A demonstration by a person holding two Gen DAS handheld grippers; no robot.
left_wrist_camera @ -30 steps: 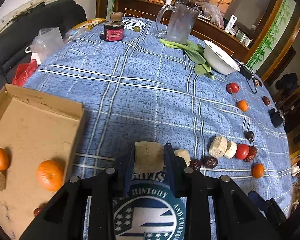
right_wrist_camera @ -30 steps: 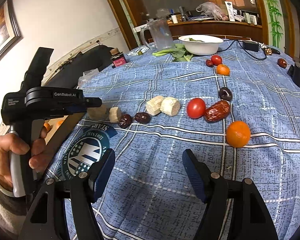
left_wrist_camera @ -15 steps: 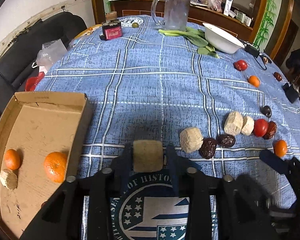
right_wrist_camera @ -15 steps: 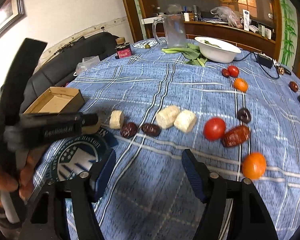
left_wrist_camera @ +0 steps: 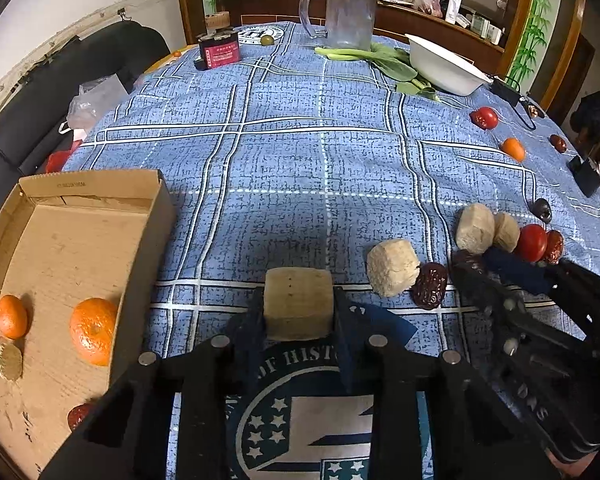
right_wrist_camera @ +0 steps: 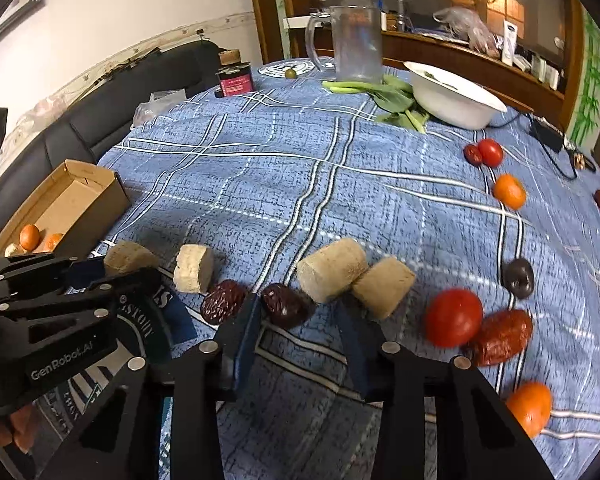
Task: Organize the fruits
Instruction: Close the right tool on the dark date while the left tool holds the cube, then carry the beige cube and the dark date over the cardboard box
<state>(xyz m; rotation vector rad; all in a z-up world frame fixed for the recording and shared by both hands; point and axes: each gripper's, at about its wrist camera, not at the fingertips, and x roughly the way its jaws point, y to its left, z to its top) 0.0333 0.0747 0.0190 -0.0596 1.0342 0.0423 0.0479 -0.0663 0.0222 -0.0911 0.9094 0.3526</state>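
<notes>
My left gripper point(left_wrist_camera: 299, 308) is shut on a tan sugarcane chunk point(left_wrist_camera: 298, 303), held above the tablecloth to the right of the cardboard box point(left_wrist_camera: 76, 248). The box holds two oranges point(left_wrist_camera: 93, 336), a tan chunk point(left_wrist_camera: 5, 358) and a red date point(left_wrist_camera: 78, 416). My right gripper point(right_wrist_camera: 300, 316) is open, its jaws either side of a dark red date point(right_wrist_camera: 286, 310); it also shows in the left wrist view point(left_wrist_camera: 496, 264). Another date point(right_wrist_camera: 222, 306), tan chunks point(right_wrist_camera: 332, 270), a tomato point(right_wrist_camera: 454, 317) and an orange point(right_wrist_camera: 530, 408) lie nearby.
At the far side stand a glass mug point(left_wrist_camera: 350, 10), a white bowl point(left_wrist_camera: 444, 66), green leaves point(left_wrist_camera: 384, 60) and a dark jar point(left_wrist_camera: 218, 50). More tomatoes, oranges and dates point(left_wrist_camera: 512, 149) lie along the right edge. A black sofa point(left_wrist_camera: 40, 96) lies to the left.
My left gripper has lifted and drawn back with the tan chunk. My right gripper has moved forward and down to the dark date and narrowed its jaws.
</notes>
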